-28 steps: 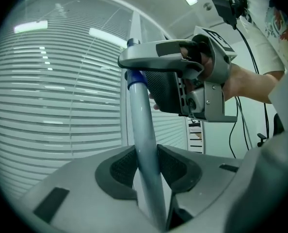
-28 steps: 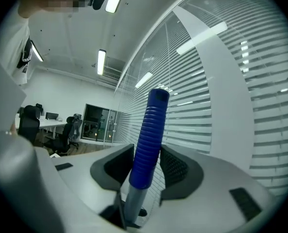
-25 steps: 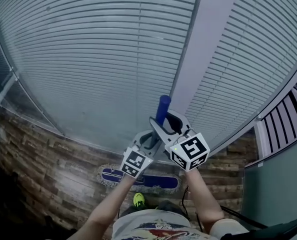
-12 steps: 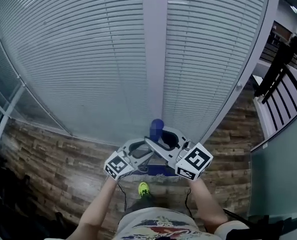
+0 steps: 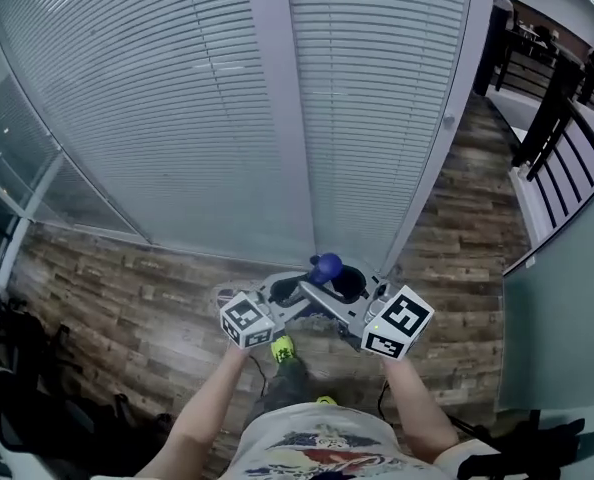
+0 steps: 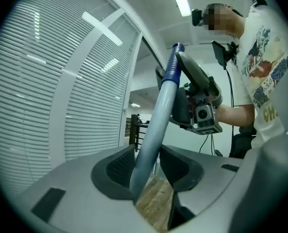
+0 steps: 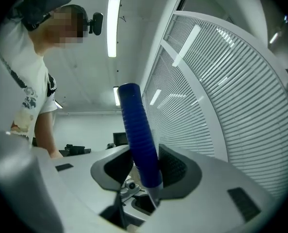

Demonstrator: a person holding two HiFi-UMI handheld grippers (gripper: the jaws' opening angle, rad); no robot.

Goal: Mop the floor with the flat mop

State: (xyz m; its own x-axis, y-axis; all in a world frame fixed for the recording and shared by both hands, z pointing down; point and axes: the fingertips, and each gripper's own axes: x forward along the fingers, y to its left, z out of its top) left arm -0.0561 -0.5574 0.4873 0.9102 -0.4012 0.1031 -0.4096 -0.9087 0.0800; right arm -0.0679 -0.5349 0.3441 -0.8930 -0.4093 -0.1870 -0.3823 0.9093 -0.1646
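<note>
Head view, floor: we look steeply down on a brown plank floor (image 5: 127, 308) that meets a wall of closed white blinds (image 5: 177, 88).
Head view, mop: we see only the blue top of the mop (image 5: 325, 266), rising between the two grippers. They hide its head.
Head view, grippers: the left gripper (image 5: 295, 290) and the right gripper (image 5: 339, 283) sit close together just in front of the person (image 5: 317, 448), with a bare forearm behind each.
Head view, shoe: a yellow-green shoe (image 5: 283, 348) stands on the floor just below the grippers.
Head view, railing: a dark railing (image 5: 547, 98) runs along the upper right.
Left gripper view, gripper: the left gripper (image 6: 149, 166) is clamped on the mop's pale pole (image 6: 156, 120). Its jaws have just been closing with the pole slanted between them, touching both pads.
Left gripper view, beyond: higher up the pole, we see the right gripper (image 6: 185, 69) around the blue grip (image 6: 173, 69). The person's printed white shirt (image 6: 265, 72) fills the right side, and floor shows under the jaws.
Right gripper view, gripper: the right gripper (image 7: 146, 171) holds the ribbed blue grip (image 7: 136, 130). Its jaws have just been opening slightly, with the grip between them and both pads against it.
Right gripper view, surroundings: blinds (image 7: 231, 96) are at the right, the person (image 7: 27, 81) at the left, and a long lamp (image 7: 113, 25) overhead.
</note>
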